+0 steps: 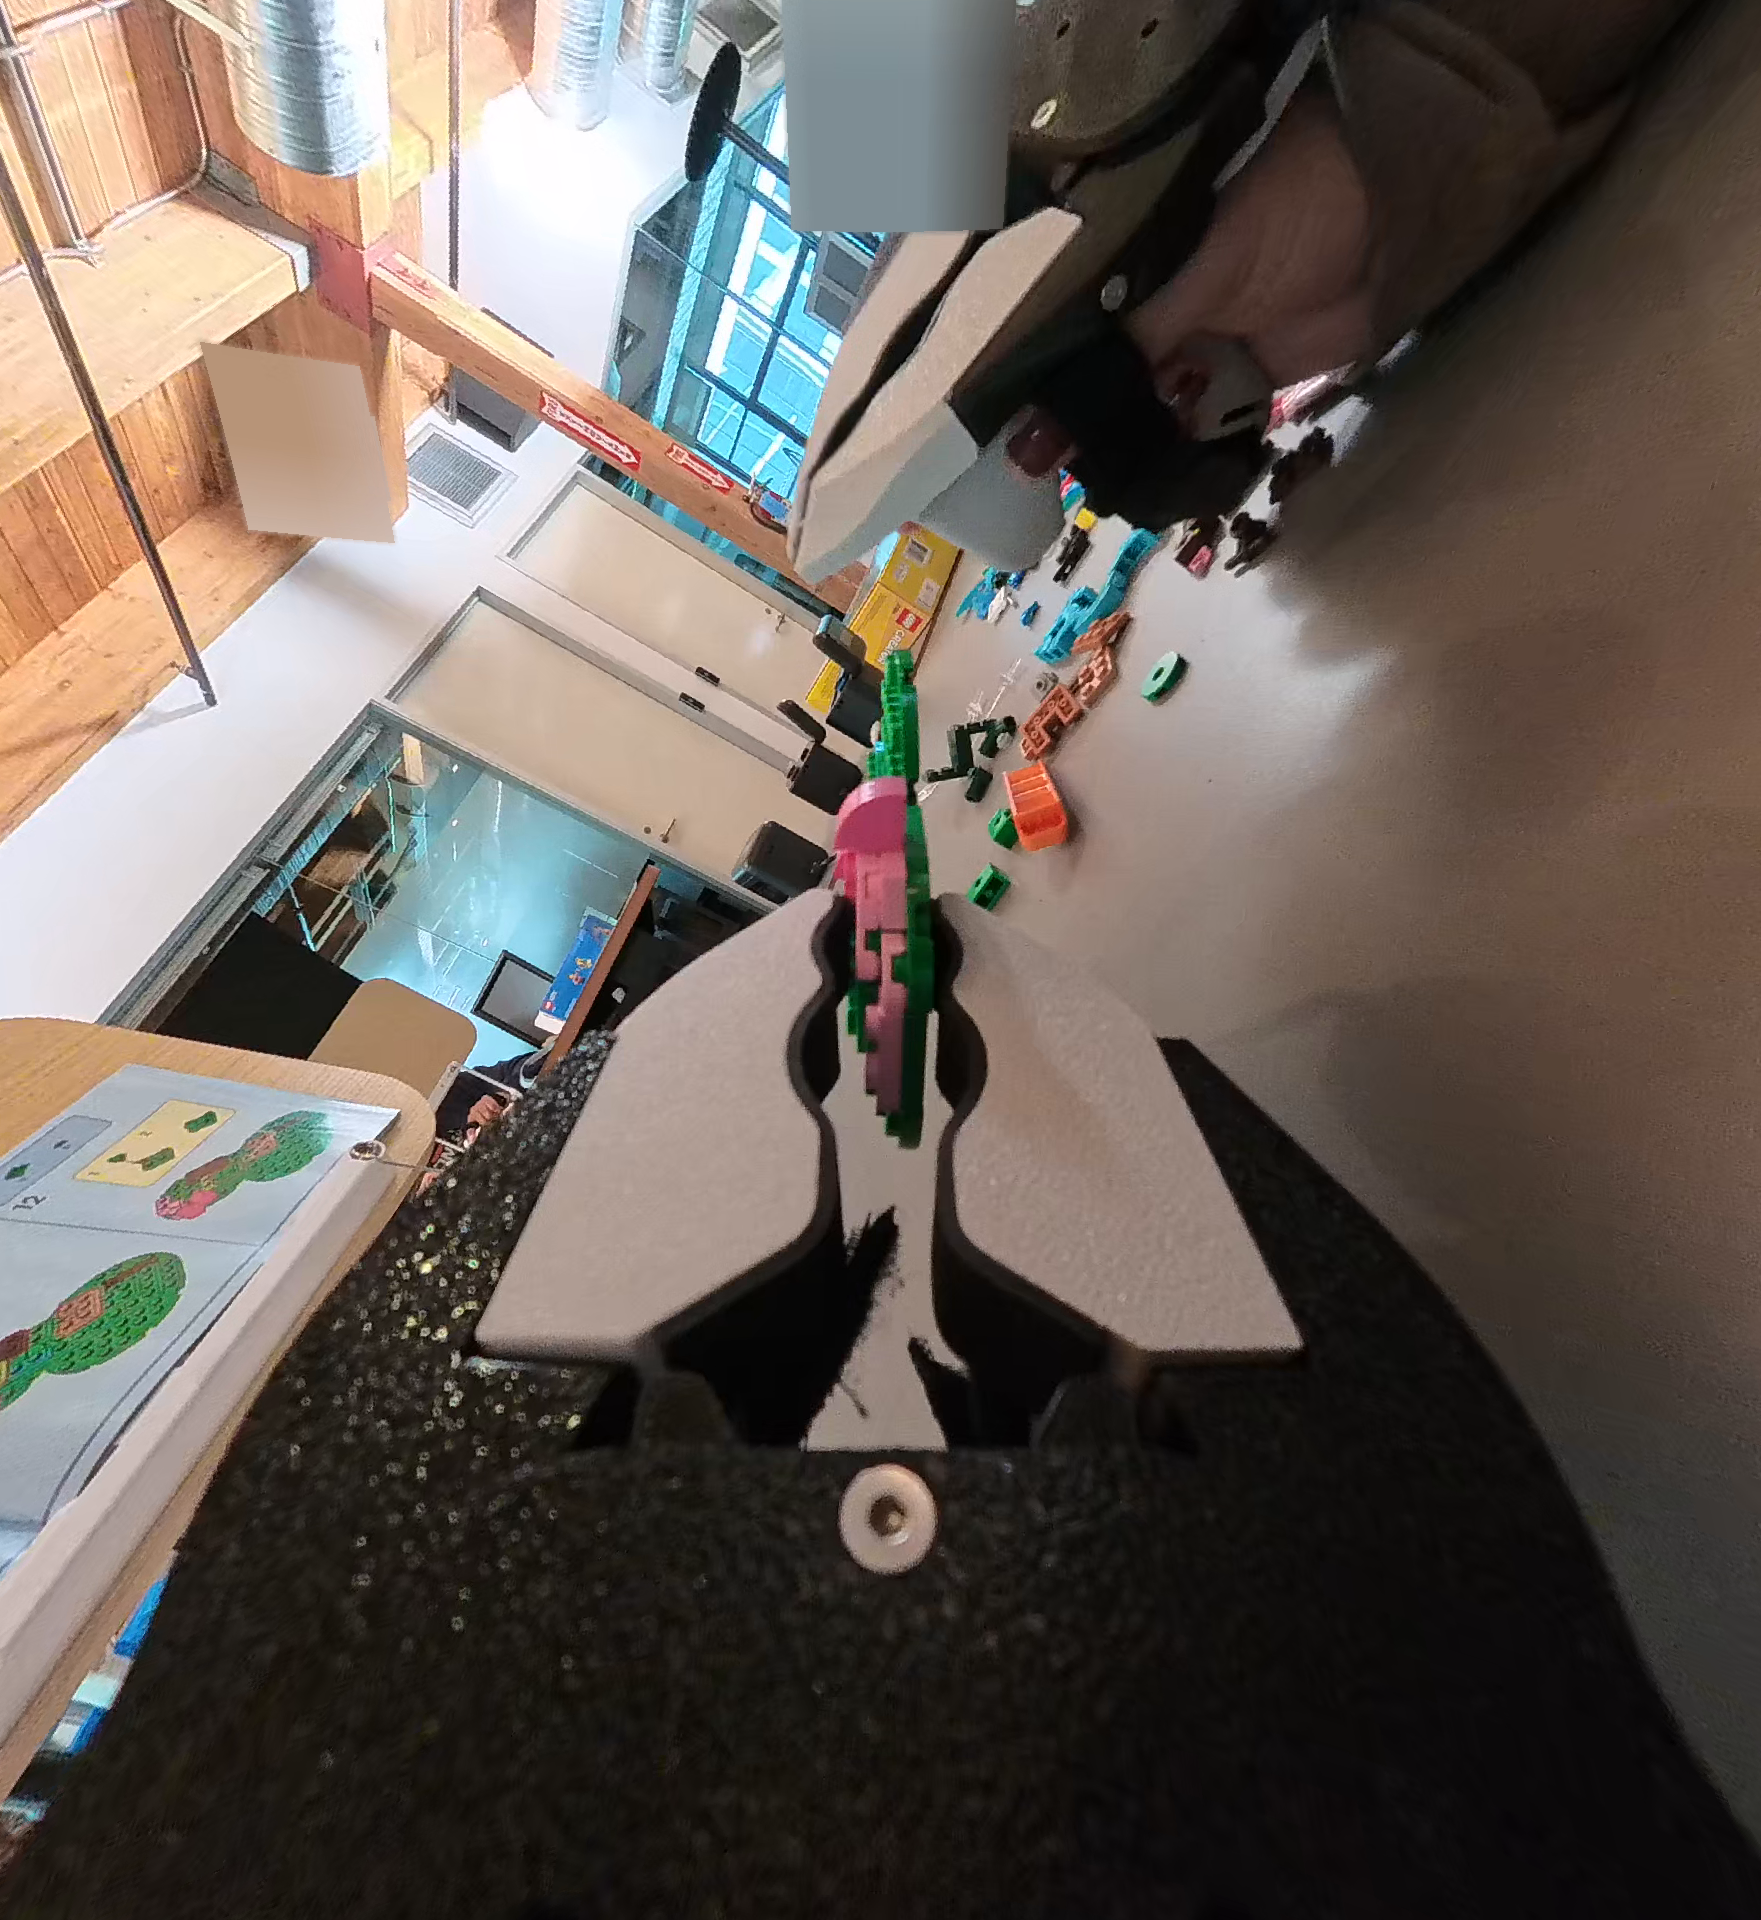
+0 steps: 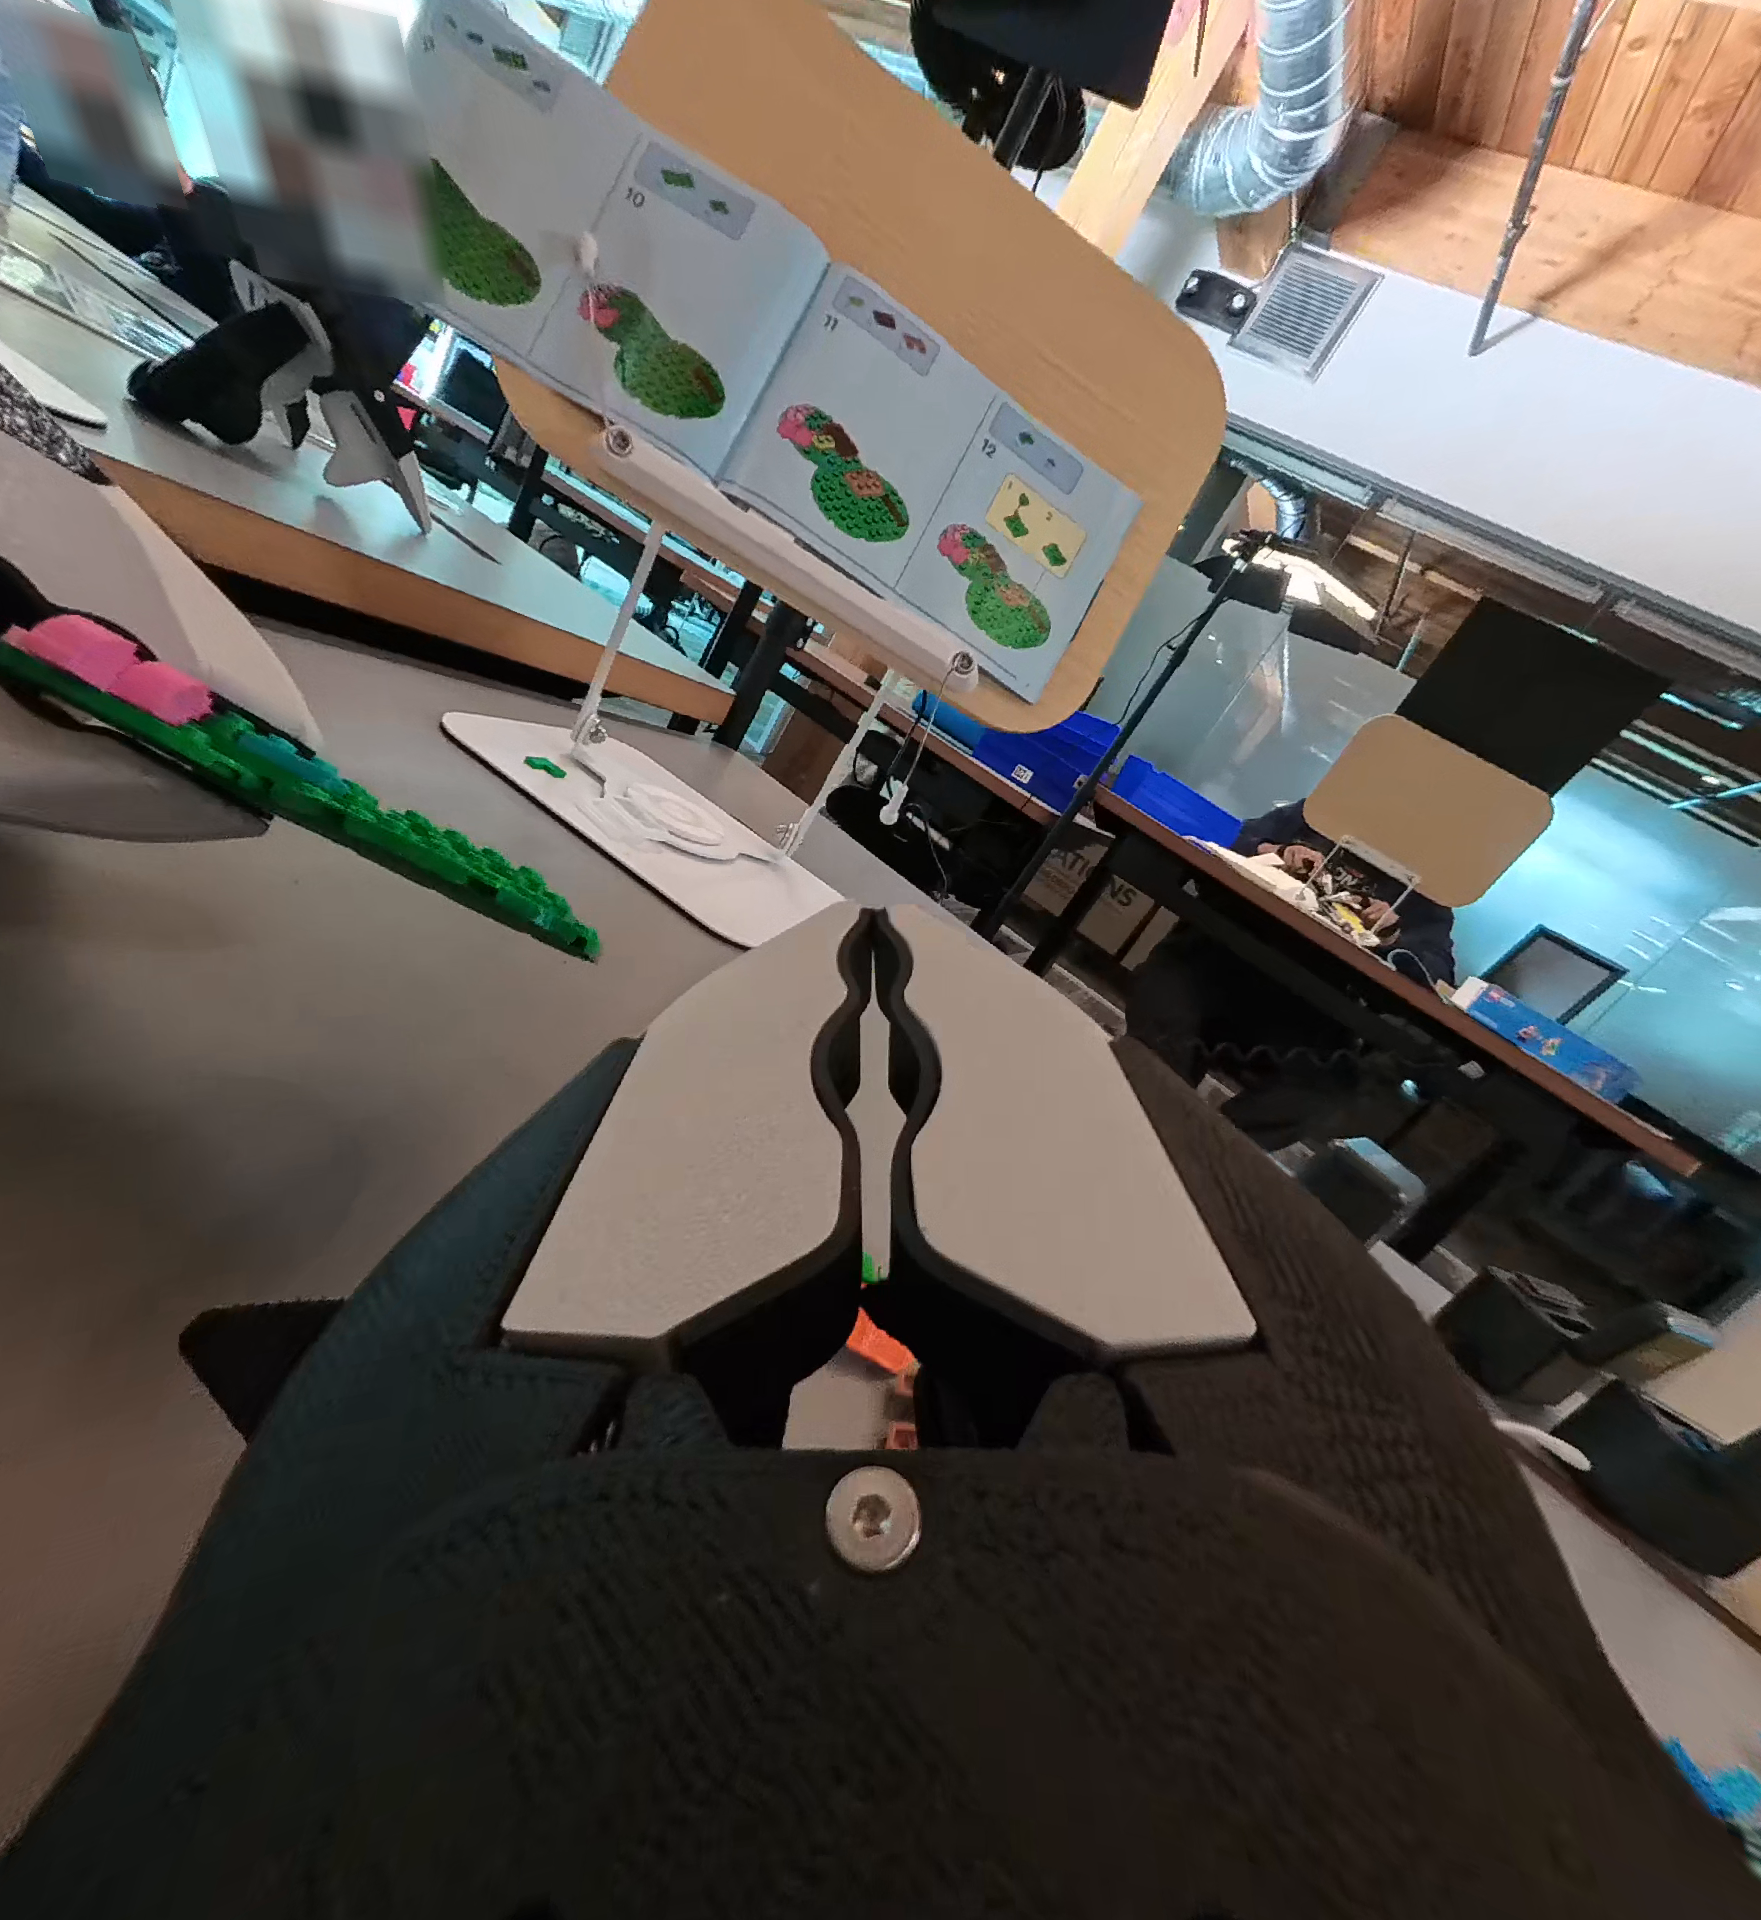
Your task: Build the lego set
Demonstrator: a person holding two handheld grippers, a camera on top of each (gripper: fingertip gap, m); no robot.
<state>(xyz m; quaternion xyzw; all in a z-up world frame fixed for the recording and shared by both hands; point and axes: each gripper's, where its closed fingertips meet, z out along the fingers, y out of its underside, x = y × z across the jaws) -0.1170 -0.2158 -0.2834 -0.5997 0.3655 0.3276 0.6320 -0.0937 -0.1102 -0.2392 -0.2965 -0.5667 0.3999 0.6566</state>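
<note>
My left gripper [image 1: 886,920] is shut on the green lego base plate [image 1: 899,717], holding it edge-on above the grey table [image 1: 1478,935]. Pink bricks [image 1: 871,831] sit on the plate's near end, by the fingers. In the right wrist view the same plate [image 2: 419,842] with its pink bricks [image 2: 107,655] sticks out of the left gripper [image 2: 273,774] at the far left. My right gripper [image 2: 874,920] is shut with nothing between its jaws. It also shows in the left wrist view [image 1: 803,540], held by a hand, above and apart from the plate.
An open instruction booklet [image 2: 782,416] stands on a wooden stand with a white base [image 2: 647,831]; a small green piece [image 2: 547,766] lies on the base. Loose bricks lie on the table: an orange piece [image 1: 1037,805], a green round piece [image 1: 1164,675], teal pieces [image 1: 1073,623], and a yellow box [image 1: 902,613]. Across from one pair of fingers to the other is roughly 12 cm.
</note>
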